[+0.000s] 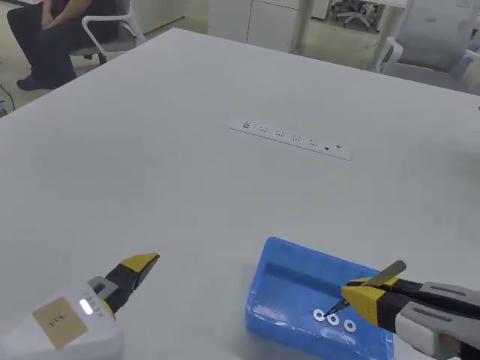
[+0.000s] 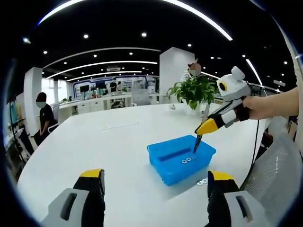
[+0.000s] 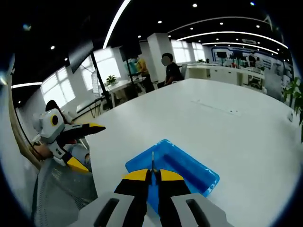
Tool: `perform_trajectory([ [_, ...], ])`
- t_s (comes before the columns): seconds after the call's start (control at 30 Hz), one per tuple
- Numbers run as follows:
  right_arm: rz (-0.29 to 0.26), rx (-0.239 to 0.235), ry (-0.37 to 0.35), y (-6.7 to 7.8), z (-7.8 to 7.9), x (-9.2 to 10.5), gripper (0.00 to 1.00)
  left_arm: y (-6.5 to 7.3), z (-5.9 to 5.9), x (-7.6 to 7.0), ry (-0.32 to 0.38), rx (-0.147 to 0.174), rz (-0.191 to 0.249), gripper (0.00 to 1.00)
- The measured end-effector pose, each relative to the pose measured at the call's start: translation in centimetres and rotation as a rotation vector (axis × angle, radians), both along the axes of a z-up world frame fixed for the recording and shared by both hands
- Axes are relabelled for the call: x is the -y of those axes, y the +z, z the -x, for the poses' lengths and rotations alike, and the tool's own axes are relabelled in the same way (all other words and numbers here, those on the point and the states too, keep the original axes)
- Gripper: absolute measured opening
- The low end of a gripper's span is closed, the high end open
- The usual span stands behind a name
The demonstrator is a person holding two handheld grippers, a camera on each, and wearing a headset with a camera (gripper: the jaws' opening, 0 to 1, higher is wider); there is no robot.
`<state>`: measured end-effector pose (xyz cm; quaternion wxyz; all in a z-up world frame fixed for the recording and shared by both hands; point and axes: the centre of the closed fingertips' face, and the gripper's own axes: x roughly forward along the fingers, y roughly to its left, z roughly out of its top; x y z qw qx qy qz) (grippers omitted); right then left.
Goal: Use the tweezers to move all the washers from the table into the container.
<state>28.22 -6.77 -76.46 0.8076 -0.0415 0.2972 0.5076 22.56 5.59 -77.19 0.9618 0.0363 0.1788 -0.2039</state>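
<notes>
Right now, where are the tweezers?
The tweezers are at the head view's lower right, clamped in the right gripper, tip pointing down into the blue container beside three washers.

**Three washers in the blue container, two on the table**

The shallow blue container (image 1: 298, 271) sits open on the white table (image 1: 187, 165). Three small silver washers (image 1: 334, 320) lie flat in a row inside it. The slim tweezers (image 1: 337, 307), clamped in the right gripper (image 1: 352, 292), point tip-down at that row. In the left gripper view, two more washers (image 2: 202, 181) lie on the table just beside the container's wall.
</notes>
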Motion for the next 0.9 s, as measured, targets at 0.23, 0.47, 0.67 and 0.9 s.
perform_trajectory([
  [0.23,-0.038,-0.04,-0.001,-0.2,1.6,0.3,0.03,0.0,0.0,0.1,-0.006,-0.002,-0.004,0.91],
  [0.47,-0.013,-0.088,0.027,-2.1,3.2,-0.4,0.03,0.0,0.0,0.0,-0.005,-0.001,-0.009,0.91],
  [0.67,0.008,-0.116,0.041,-3.4,3.8,-0.6,0.03,0.0,0.0,-0.1,0.0,0.001,-0.007,0.91],
  [0.9,0.05,-0.137,0.057,-5.0,4.4,-0.4,0.04,0.0,0.0,-0.1,-0.003,0.0,-0.003,0.91],
])
